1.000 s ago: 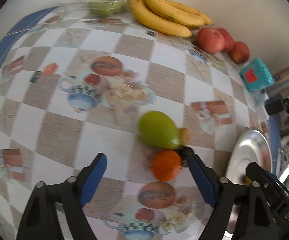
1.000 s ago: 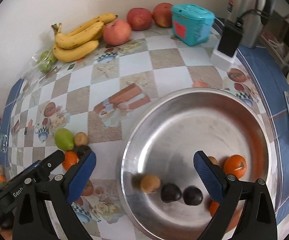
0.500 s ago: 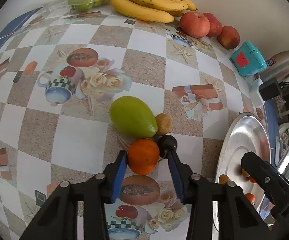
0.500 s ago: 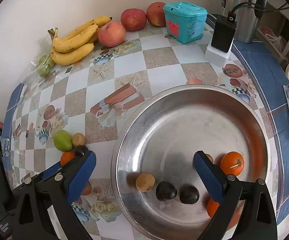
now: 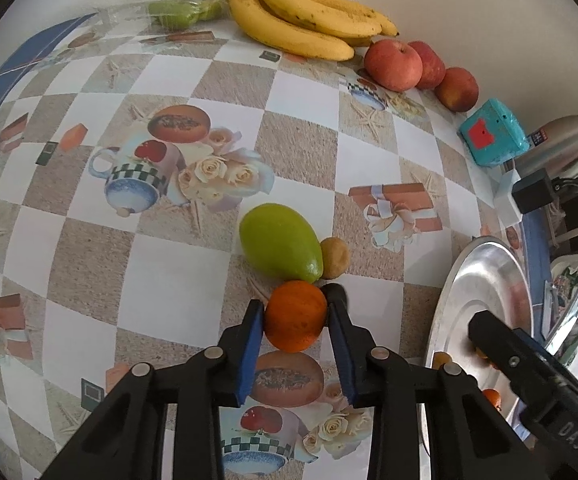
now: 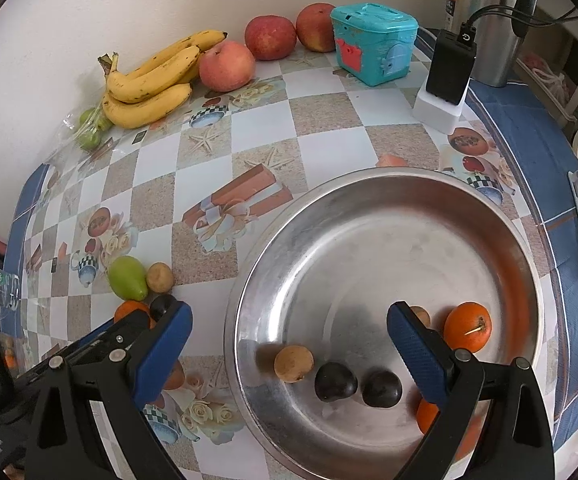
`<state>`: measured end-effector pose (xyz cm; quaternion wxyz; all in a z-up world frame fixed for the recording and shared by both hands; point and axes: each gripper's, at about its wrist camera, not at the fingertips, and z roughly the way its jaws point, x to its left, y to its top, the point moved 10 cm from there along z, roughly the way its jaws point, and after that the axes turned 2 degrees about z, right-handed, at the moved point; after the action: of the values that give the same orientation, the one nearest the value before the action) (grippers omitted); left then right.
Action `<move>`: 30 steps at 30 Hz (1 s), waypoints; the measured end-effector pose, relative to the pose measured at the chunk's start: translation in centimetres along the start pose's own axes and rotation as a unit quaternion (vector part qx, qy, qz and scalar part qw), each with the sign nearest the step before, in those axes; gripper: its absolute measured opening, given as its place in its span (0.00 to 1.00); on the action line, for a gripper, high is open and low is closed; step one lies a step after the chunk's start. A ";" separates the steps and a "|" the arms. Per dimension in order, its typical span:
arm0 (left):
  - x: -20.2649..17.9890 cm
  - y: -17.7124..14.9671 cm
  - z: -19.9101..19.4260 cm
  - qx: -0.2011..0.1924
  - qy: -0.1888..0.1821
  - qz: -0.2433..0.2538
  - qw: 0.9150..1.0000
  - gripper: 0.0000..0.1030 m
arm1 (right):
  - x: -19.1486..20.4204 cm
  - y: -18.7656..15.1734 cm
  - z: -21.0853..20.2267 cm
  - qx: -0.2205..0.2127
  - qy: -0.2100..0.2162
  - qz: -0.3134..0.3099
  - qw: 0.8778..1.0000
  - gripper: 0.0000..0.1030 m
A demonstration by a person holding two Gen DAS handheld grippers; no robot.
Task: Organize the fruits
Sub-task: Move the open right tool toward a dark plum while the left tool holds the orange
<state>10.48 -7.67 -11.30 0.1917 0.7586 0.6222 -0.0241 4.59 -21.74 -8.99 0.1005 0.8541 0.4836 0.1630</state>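
Observation:
An orange [image 5: 295, 316] lies on the patterned tablecloth between the blue pads of my left gripper [image 5: 296, 305]. Its jaws are closing and both pads touch the orange's sides. A green mango [image 5: 279, 248] sits just beyond it, beside a small brown fruit [image 5: 334, 258]. A dark round fruit [image 5: 335, 290] rests against the right finger. My right gripper [image 6: 289, 316] hangs open over the steel bowl [image 6: 369, 184], holding nothing. The bowl contains an orange [image 6: 467, 326], a brown fruit [image 6: 293, 362] and two dark fruits [image 6: 335, 382].
Bananas [image 5: 309, 20], three apples [image 5: 393, 64] and bagged green fruits [image 5: 177, 8] line the back wall. A teal box [image 6: 373, 44], a black charger on a white block [image 6: 449, 64] and a steel flask [image 6: 485, 20] stand at the back right. Bare cloth lies left of the mango.
My left gripper has gone from wide open to closed around the orange, having moved in so that the orange sits between its pads. The right gripper has stayed open over the bowl.

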 end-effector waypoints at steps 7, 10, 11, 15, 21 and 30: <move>2.7 1.2 -1.9 -0.027 0.004 -0.041 0.999 0.34 | 2.8 0.0 -0.2 -0.018 0.023 -0.040 0.999 0.95; 4.6 1.8 -2.9 -0.044 0.015 -0.062 0.997 0.34 | 4.8 -0.2 -0.1 -0.024 0.039 -0.065 0.997 0.95; 5.1 2.0 -3.1 -0.048 0.016 -0.069 0.996 0.34 | 5.5 -0.3 0.0 -0.025 0.044 -0.074 0.996 0.95; 6.7 2.3 -3.8 -0.058 0.016 -0.089 0.994 0.34 | 8.0 -0.9 0.4 -0.029 0.066 -0.105 0.992 0.94; 7.4 2.3 -3.8 -0.057 0.009 -0.102 0.993 0.34 | 10.3 -1.7 1.5 -0.031 0.080 -0.142 0.986 0.76; 7.5 2.1 -3.3 -0.045 0.003 -0.106 0.993 0.34 | 11.4 -3.2 4.4 -0.004 0.066 -0.173 0.983 0.60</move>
<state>13.49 0.03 -9.79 0.2198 0.6794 0.7000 -0.0136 9.14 -10.39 -12.06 0.0984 0.7445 0.6288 0.2015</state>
